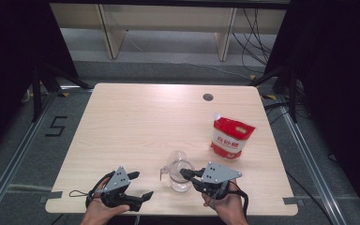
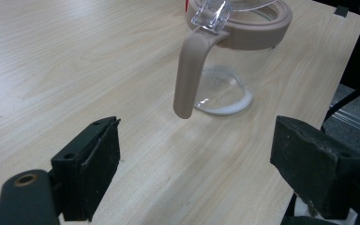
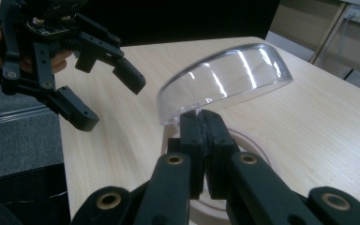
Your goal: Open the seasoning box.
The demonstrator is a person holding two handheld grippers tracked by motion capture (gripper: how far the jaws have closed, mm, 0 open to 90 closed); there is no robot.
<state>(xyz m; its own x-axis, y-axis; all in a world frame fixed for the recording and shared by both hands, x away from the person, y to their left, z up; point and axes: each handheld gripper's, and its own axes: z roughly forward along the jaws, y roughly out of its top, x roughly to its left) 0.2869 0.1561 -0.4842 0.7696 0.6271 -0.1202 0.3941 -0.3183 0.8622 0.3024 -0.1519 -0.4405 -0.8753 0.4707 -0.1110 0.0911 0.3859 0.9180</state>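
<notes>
Right gripper (image 3: 201,123) pinches jug (image 2: 236,56) lid (image 3: 225,79) up

I see a pale wooden table with rounded corners (image 1: 136,122) carrying two things, and a small dark round cable hole (image 1: 208,97) sits in its surface near the far edge. A clear glass jug with a beige plastic rim and handle (image 1: 180,174) stands upright close to my near edge, with a little white powder on its bottom. A red and white pouch (image 1: 231,137) stands further back, near the right edge, well apart from the jug.
</notes>
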